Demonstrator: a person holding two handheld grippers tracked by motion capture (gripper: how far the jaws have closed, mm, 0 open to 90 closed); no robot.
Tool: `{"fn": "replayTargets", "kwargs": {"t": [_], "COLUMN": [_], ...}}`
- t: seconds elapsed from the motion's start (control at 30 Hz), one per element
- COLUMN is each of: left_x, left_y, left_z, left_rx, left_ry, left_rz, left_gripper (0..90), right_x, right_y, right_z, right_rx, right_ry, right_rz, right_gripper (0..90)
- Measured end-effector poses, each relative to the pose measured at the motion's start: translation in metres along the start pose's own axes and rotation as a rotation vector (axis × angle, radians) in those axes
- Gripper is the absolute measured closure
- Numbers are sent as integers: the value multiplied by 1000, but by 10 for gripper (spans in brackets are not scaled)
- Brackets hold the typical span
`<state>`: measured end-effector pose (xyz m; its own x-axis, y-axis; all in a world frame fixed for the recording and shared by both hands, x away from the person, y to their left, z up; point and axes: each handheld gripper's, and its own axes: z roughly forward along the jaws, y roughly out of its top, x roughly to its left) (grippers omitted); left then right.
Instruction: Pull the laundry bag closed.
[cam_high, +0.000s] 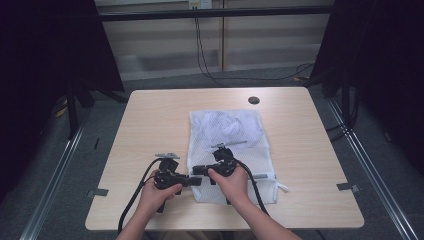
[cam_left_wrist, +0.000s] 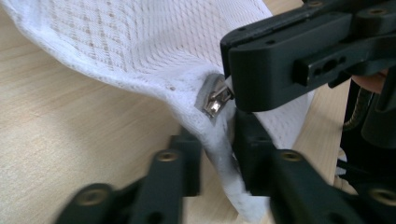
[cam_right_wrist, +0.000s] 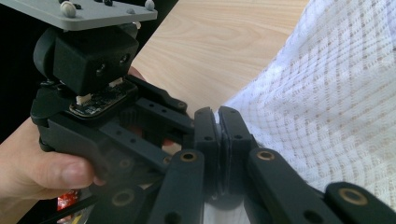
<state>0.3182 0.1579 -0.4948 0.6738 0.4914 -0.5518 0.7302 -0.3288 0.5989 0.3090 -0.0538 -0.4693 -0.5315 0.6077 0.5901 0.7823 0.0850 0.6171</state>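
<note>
You are holding a gripper in each hand over the near part of a light wooden table (cam_high: 150, 115). A white mesh laundry bag (cam_high: 225, 135) lies flat in the middle of the table, its near left corner lifted between the two grippers. Your left gripper (cam_left_wrist: 217, 161) has its jaws clamped on the bag's thick white edge, just below the metal zipper pull (cam_left_wrist: 215, 99). Your right gripper (cam_right_wrist: 219, 135) has its jaws pressed together on a thin piece at the bag's edge, right by that zipper pull. The two grippers sit almost touching, tips toward each other. A small dark round hole cover (cam_high: 253, 100) sits at the far side of the table.
</note>
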Motion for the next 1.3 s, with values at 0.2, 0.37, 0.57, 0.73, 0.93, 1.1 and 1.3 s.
{"fn": "replayTargets", "kwargs": {"t": [0.2, 0.37, 0.57, 0.73, 0.93, 1.1, 1.3], "left_x": [-1, -2, -2, -2, -3, -2, -2], "left_y": [1, 2, 2, 2, 2, 2, 2], "left_z": [-2, -3, -3, -4, -4, -6, -6], "left_rx": [0, -1, -1, 4, 1, 2, 1], "left_ry": [0, -2, -2, -3, -4, -4, -3], "left_rz": [-16, -33, -41, -46, -53, -52, -52], "left_gripper": [878, 881, 881, 881, 882, 882, 882], "right_x": [-2, -5, -12, -14, -16, -18, -21], "right_y": [-1, -1, -3, -4, -4, -4, -4], "right_z": [-5, -8, -15, -17, -20, -21, -24], "right_rx": [-3, -8, -11, -10, -9, -6, -8], "right_ry": [10, 13, 7, 8, 12, 9, 13], "right_rz": [17, 39, 50, 48, 51, 59, 55], "right_gripper": [869, 870, 870, 870, 870, 870, 870]}}
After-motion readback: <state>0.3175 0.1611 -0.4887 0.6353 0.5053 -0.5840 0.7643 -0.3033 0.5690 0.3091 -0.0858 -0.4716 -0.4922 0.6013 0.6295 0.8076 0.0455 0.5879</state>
